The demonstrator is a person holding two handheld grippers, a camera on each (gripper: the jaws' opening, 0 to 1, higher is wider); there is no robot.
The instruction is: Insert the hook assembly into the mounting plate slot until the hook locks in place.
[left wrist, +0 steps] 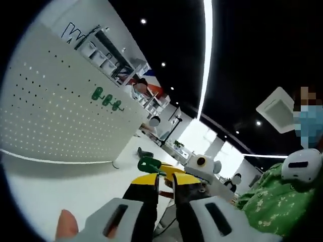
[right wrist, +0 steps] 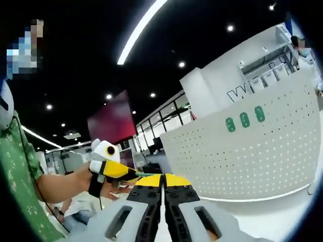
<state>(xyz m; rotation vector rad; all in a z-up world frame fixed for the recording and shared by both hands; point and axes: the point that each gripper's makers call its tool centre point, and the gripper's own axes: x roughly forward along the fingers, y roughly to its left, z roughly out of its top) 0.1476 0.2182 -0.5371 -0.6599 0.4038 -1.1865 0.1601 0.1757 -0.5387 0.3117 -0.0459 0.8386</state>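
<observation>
We see three green plastic hooks (left wrist: pixel 107 99) already seated on the white perforated mounting board (left wrist: pixel 55 121), while our left gripper (left wrist: pixel 165 182), jaws nearly closed, pinches another green hook (left wrist: pixel 149 165) awaiting insertion, and our right gripper (right wrist: pixel 162 185) is closed, empty.

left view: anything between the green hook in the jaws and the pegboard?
Bare white tabletop lies between the green hook, held by the left gripper, and the white pegboard; a small dark object sits off to the side.

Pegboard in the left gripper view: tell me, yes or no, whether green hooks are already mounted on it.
Yes, three green hooks sit in a row on the white pegboard.
</observation>
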